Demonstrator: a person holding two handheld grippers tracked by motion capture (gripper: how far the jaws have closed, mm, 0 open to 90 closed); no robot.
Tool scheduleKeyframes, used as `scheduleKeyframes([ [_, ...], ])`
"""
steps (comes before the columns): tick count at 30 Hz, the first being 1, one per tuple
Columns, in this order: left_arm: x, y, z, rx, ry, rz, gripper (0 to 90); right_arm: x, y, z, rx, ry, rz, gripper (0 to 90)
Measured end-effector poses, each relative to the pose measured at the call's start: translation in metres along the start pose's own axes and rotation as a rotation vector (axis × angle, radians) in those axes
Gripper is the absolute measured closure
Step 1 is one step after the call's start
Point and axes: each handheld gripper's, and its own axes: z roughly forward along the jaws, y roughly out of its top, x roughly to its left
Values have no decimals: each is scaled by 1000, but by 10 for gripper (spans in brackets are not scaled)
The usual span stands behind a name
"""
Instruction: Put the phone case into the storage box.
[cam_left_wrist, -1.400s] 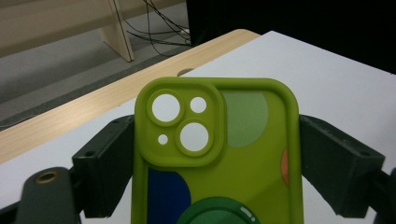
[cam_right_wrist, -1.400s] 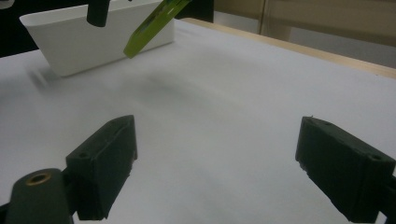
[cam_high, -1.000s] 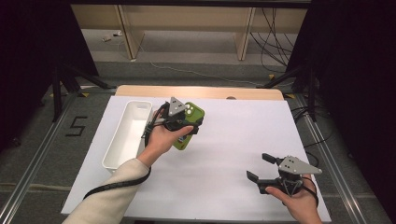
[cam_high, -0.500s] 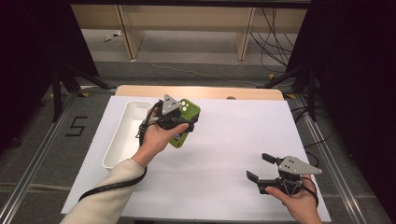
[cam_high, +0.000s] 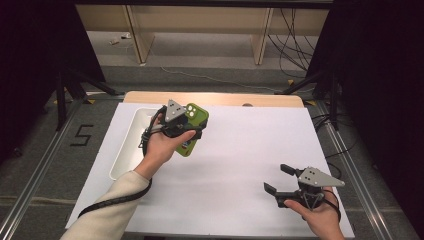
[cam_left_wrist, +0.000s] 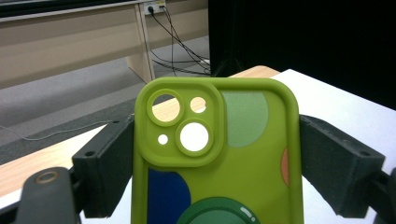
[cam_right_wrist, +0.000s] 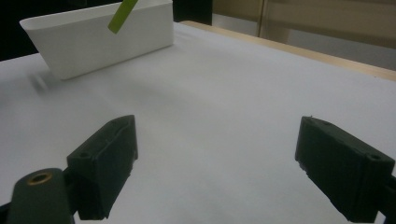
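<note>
The phone case (cam_high: 192, 129) is pinched by its edges in the left gripper (cam_high: 192, 131), carried beside the bin (cam_high: 131, 145) at its 9 o'clock, probably for dropping in; the right gripper (cam_high: 278, 179) is kept spread and idle.

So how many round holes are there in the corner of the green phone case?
4 in the green phone case: a big one top left, a small one top right, a tiny one lower left, a big one lower right.

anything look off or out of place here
Nothing stands out. The left gripper holds the green phone case squarely between its jaws, above the table beside the white tray. The case is empty, daylight showing through its camera holes, and looks undamaged. The right gripper rests open over the white table.
</note>
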Motion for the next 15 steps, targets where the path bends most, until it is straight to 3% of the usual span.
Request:
scheduleKeyframes([
  [15, 9, 3, -8, -30, 35, -7, 161, 0, 0, 0, 0, -1, 0, 143],
])
